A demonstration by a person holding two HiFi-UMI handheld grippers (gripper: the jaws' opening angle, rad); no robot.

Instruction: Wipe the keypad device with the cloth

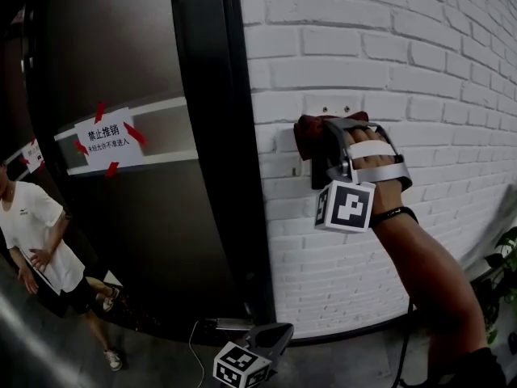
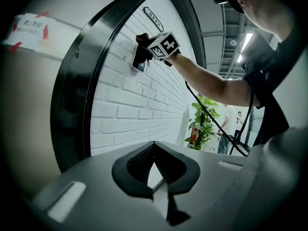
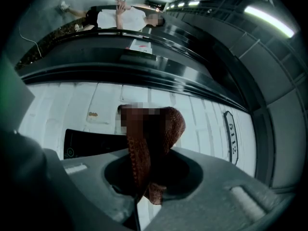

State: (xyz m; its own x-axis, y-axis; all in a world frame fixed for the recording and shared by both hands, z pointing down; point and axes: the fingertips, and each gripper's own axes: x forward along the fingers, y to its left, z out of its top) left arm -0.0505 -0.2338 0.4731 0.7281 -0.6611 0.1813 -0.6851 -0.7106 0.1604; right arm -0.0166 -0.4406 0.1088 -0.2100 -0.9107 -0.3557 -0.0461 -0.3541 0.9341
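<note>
Set on the white brick wall, just beside the dark door: the black keypad device. Bunched at its top end, the dark red cloth, most of the panel bare below. Clamped tight on that cloth, the right hand-held gripper. Reads as wiping under way, barely begun. Next, probably: press in and drag the cloth down the bare length, keeping it flat. Hanging low and idle, the left hand-held gripper, jaws almost together on nothing. Well clear of the work: a person in a white shirt, a plant, a taped notice.
</note>
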